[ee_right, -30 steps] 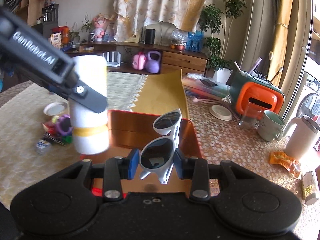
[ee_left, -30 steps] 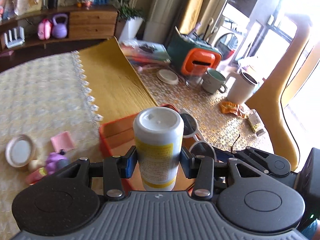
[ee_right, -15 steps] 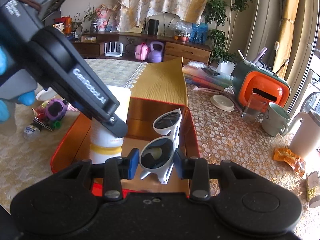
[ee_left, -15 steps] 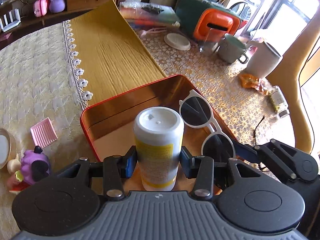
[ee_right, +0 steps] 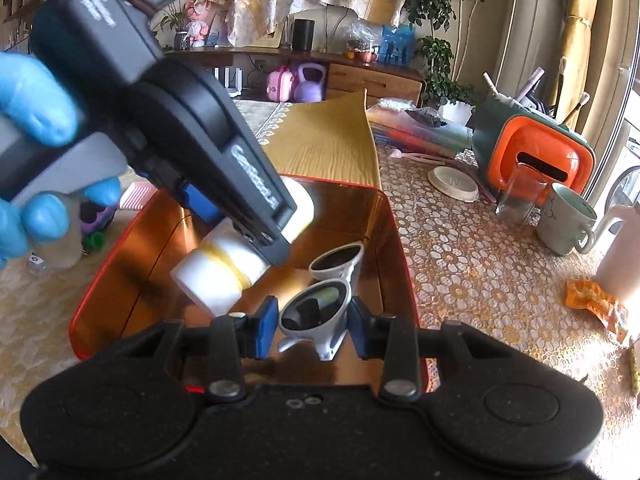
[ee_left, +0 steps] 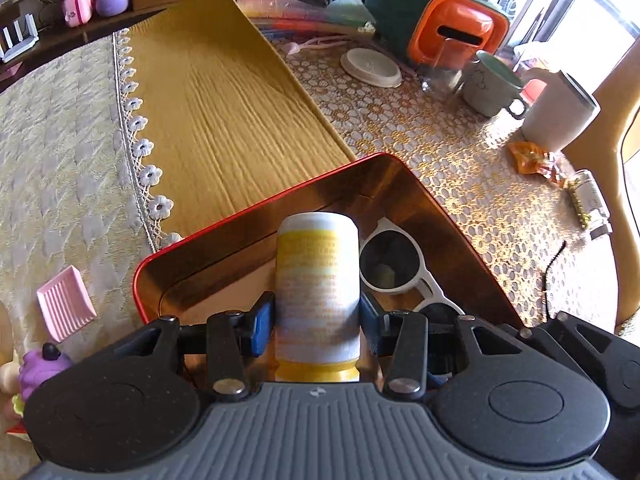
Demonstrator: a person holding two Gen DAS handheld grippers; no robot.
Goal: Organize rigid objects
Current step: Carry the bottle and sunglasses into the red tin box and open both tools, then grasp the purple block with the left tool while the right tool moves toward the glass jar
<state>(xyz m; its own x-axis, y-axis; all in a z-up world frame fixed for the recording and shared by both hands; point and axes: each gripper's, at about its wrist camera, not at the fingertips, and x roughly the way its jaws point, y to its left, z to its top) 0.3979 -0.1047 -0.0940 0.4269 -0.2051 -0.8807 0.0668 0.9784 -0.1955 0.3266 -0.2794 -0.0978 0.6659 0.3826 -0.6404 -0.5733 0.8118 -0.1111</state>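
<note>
— Bottle (ee_left: pixel 318 288) first: where is it sitting?
— It is sitting pinched between the blue pads of the left tool (ee_left: pixel 318 320), tipped over sideways above the orange tin (ee_left: pixel 256 216). From the right tool's side the bottle (ee_right: pixel 224 276) is slanting, its yellow-banded end pointing back toward that tool.
— And the right tool (ee_right: pixel 312 328)?
— It is squeezing the white sunglasses (ee_right: pixel 324 304) by one lens frame; the other lens is reaching forward over the tin's floor. From the left tool, the sunglasses (ee_left: pixel 394 264) are lying just to the right of the bottle.
— Who is holding the left tool?
— A blue-gloved hand (ee_right: pixel 36 152) is gripping its handle.
— What is lying past the tin?
— Ahead and to the right on the lace-covered surface (ee_left: pixel 440 152), a mug (ee_left: pixel 490 84), a white jug (ee_left: pixel 560 112) and a round lid (ee_left: pixel 370 66) are standing well apart from it.
</note>
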